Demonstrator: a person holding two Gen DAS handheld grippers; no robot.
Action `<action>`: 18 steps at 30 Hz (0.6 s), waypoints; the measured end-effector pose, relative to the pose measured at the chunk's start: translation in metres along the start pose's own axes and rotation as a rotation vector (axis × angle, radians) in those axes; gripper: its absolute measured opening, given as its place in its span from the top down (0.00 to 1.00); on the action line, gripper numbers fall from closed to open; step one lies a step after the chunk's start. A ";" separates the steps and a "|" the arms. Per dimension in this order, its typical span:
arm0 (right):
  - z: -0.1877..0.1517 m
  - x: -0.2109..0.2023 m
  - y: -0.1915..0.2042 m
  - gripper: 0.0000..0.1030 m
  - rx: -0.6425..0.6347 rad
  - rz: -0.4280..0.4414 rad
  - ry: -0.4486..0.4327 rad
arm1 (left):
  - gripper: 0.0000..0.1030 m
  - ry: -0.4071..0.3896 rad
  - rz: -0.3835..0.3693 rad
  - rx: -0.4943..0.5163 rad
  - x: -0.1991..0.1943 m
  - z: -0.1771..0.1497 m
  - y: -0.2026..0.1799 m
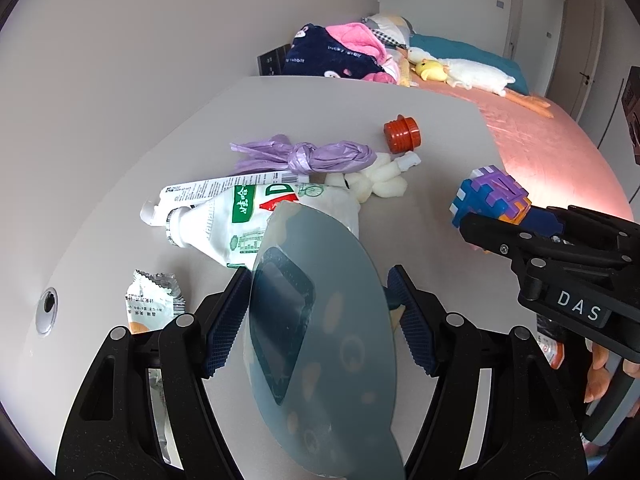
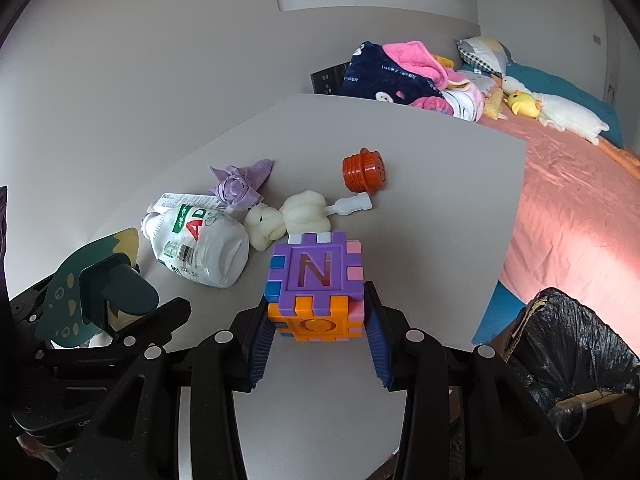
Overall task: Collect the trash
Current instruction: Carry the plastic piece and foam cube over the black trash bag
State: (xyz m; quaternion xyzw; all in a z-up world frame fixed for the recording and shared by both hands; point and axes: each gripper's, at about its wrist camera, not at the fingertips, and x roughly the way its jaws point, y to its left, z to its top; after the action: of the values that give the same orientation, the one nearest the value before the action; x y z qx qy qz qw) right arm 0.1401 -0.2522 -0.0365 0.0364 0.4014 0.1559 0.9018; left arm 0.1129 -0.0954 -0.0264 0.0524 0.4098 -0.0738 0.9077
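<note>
My right gripper (image 2: 318,330) clamps the stiff, light letter cube (image 2: 316,280) by its flat sides; at nine o'clock my left gripper (image 1: 316,320) pinches a thin, bendy dinosaur card (image 1: 320,340).

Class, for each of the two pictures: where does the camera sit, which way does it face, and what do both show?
Left wrist: on the left gripper, facing down over the table; it holds a dinosaur clip.
Right wrist: on the right gripper, facing likewise; it holds a letter cube.
Shared: milk bottle, orange cap, bed.
</note>
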 end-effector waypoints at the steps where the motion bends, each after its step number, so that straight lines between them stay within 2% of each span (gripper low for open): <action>1: -0.002 -0.004 -0.001 0.58 0.001 0.000 -0.004 | 0.34 -0.002 -0.002 -0.002 -0.002 0.000 -0.002; 18: -0.025 -0.066 -0.029 0.58 0.029 -0.018 -0.067 | 0.34 -0.039 -0.054 0.039 -0.039 -0.004 -0.059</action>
State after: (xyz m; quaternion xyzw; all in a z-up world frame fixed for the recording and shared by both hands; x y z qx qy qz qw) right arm 0.0874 -0.3016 -0.0123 0.0511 0.3736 0.1408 0.9154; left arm 0.0742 -0.1494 -0.0015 0.0574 0.3920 -0.1070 0.9119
